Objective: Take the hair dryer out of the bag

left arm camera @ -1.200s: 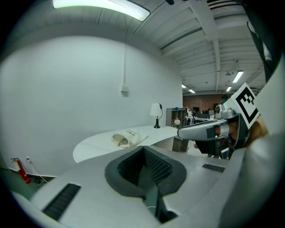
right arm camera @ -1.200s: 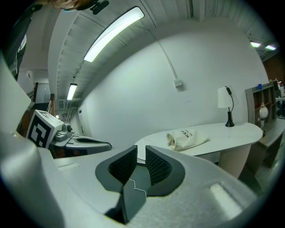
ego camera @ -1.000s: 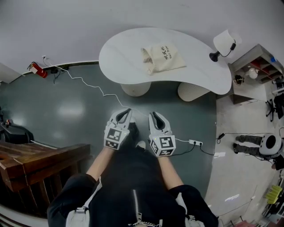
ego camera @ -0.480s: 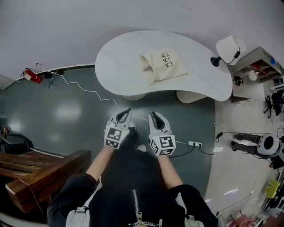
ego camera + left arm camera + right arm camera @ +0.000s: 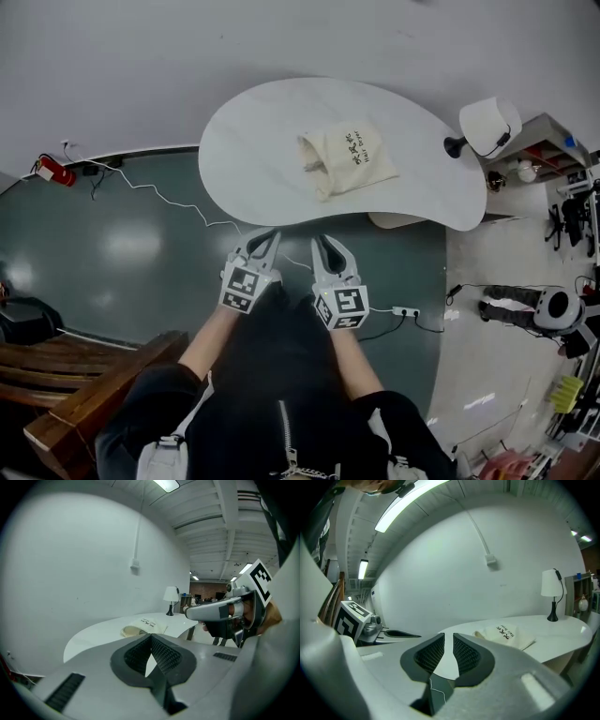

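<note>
Both grippers are held side by side in front of the person's body, over the dark green floor (image 5: 131, 253). They point toward the near edge of the white table (image 5: 253, 141) and are well clear of it.

Left gripper (image 5: 271, 234): clenched, with the ribbed pads meeting at the tips and nothing between them.

Right gripper (image 5: 324, 240): slightly released. A narrow gap shows between the pads, and only the table surface is seen through it. It grasps nothing.

The bag (image 5: 352, 155) is cream cloth with dark print. It lies flat on the table, right of the table's centre and a little toward the far side. Its gathered mouth faces left and toward the near edge. Neither gripper touches the bag.

Hair dryer: not seen directly. The bag looks filled, so the hair dryer is probably inside, but the cloth hides the contents.

Other items:
- A white lamp (image 5: 487, 127) on a black stem stands at the right end of the table, apart from the bag.
- A shelf unit (image 5: 548, 141) stands just beyond the lamp, on the far right.
- A thin white cable (image 5: 169, 192) runs across the floor from the far left toward the table.
- A power strip (image 5: 405, 310) lies on the floor right of the right gripper.
- A wooden bench (image 5: 84, 412) sits at the near left.
</note>
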Available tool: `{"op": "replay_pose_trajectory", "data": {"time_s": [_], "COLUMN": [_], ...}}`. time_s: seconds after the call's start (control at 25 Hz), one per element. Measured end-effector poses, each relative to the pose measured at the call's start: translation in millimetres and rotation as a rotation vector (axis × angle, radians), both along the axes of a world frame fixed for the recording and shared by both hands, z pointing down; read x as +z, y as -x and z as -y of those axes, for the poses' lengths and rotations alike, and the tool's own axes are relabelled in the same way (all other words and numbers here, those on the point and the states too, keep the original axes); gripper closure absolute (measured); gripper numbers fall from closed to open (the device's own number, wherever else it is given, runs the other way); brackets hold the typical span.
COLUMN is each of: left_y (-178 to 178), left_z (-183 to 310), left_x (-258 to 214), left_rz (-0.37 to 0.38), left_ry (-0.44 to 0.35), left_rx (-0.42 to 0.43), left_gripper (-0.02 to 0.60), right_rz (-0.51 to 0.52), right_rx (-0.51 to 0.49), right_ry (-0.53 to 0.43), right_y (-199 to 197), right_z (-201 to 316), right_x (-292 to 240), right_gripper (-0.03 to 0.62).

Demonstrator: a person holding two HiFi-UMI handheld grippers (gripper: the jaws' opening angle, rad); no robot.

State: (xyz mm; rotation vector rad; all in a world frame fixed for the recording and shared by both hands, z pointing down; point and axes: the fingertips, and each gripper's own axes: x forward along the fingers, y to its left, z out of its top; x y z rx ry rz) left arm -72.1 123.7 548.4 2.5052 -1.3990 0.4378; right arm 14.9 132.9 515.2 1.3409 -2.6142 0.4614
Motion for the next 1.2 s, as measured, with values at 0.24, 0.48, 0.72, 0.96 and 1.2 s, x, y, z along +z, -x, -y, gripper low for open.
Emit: {"op": "replay_pose_trajectory", "data": {"time_s": [0.24, 0.48, 0.72, 0.96, 1.2], "left_y": [7.1, 7.5, 8.1, -1.1, -11.9], "left_z": [25.6, 45.8, 78.8, 124.0, 162.8], "left_x": [2.3, 9.7, 12.8, 13.4, 18.2], "left_rz": [-0.009, -0.007, 0.003, 0.008, 0.034], "left_ry": [0.019, 0.034, 0.048, 0.052, 0.073], "left_rx": [0.012, 0.007, -0.011, -0.031, -0.049], "left_gripper": [0.569, 0.569, 0.570, 0.569, 0.569], "right_rz": [-0.005, 0.008, 0.027, 0.022, 0.003], "right_rx": [0.019, 0.026, 0.007, -0.036, -0.089], "right_ry": [0.013, 0.029, 0.025, 0.026, 0.023], "right_y": [3.7, 0.3, 1.6, -3.3, -8.5], "right_z": [26.1, 54.2, 100.3, 148.2, 193.7], "right_x": [1.5, 10.9, 8.7, 9.1, 8.2], "right_gripper": [0.548, 0.548, 0.548, 0.548, 0.548]}}
